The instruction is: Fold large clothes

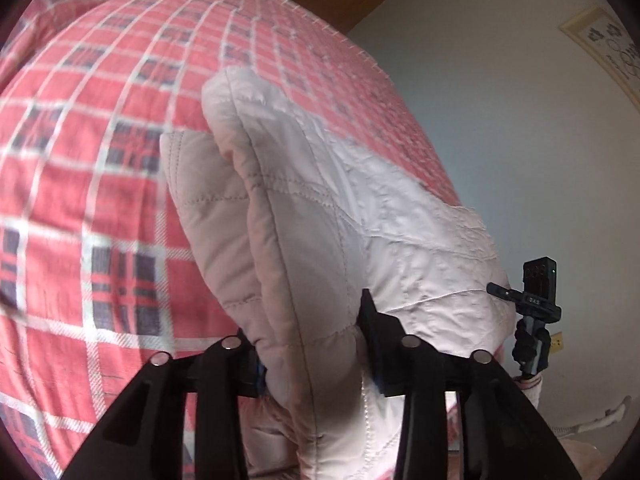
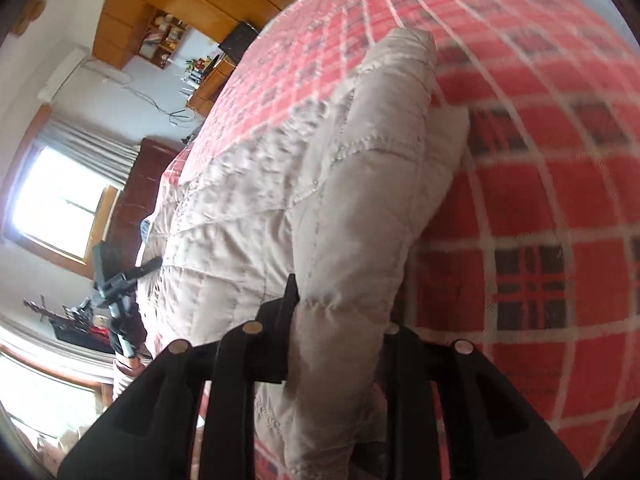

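Left wrist view, working across from the left: red plaid bedspread [image 1: 100, 184], white grid lines with dark navy checks, fills the whole left side. Centre: pale pink quilted coat [image 1: 304, 248], diamond stitching, puffy, doubled over into thick rounded folds that stand up off the bed. My left gripper [image 1: 310, 344] has its jaws closed onto one padded fold; fabric bulges out between the black fingers [image 1: 376, 320] and spills down past them. Further right the coat's surface looks brighter, almost white, crinkled where light hits it. At the right edge I see the other gripper's black housing just beside the coat's edge, blue-grey wall [image 1: 500, 100] behind.

Right wrist view, left to right: bright window [image 2: 52, 204] with grey curtain, wooden cabinets [image 2: 132, 12] above, dark wood furniture by the bed edge. The coat [image 2: 320, 200] lies along the near bed edge, same quilted seams, one corner rising to a blunt point. My right gripper [image 2: 340, 312] is clamped on a thick fold; its right finger is mostly hidden by fabric. Plaid bedspread [image 2: 540, 200] covers everything to the right, blurred
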Demonstrator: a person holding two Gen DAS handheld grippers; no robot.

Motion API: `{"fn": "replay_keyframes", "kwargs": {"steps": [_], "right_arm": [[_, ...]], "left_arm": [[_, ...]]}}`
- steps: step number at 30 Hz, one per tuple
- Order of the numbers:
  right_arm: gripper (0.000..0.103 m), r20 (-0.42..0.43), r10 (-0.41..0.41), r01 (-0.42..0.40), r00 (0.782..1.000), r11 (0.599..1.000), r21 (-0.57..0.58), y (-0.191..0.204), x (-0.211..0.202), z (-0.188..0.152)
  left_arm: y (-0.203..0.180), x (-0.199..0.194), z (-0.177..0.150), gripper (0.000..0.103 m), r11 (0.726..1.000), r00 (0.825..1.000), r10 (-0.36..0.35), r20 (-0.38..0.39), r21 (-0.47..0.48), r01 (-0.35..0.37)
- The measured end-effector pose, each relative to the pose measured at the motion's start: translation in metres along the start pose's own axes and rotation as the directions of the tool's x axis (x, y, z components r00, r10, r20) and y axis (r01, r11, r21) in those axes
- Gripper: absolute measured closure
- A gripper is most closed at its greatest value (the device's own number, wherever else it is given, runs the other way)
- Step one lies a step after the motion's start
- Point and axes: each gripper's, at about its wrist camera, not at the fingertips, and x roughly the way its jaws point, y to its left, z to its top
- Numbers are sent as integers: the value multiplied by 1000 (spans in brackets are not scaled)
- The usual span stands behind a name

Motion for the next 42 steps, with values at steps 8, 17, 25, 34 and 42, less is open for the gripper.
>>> {"fn": "replay_keyframes", "kwargs": {"steps": [8, 17, 25, 34, 42], "right_arm": [[58, 13, -46, 47, 999, 999, -22, 0, -1, -2], [37, 124, -177, 184, 976, 981, -54, 15, -39, 20], [45, 113, -261, 266, 959, 963, -34, 7, -6, 88], [96, 162, -285, 294, 945, 955, -36, 4, -9, 119], [34, 112, -223, 222, 968, 975, 24, -21, -1, 120]], "left_arm": [[-15, -7, -13, 50, 998, 998, 61, 18, 0, -61], [-40, -85, 11, 47, 966, 943, 249, 218, 14, -259], [-125, -41, 13, 41, 963, 970, 159, 183, 190, -194], [-140, 21, 0, 39, 924, 951, 285, 121, 227, -306], [-129, 33, -7, 39, 885, 906, 398, 145, 200, -421]]}}
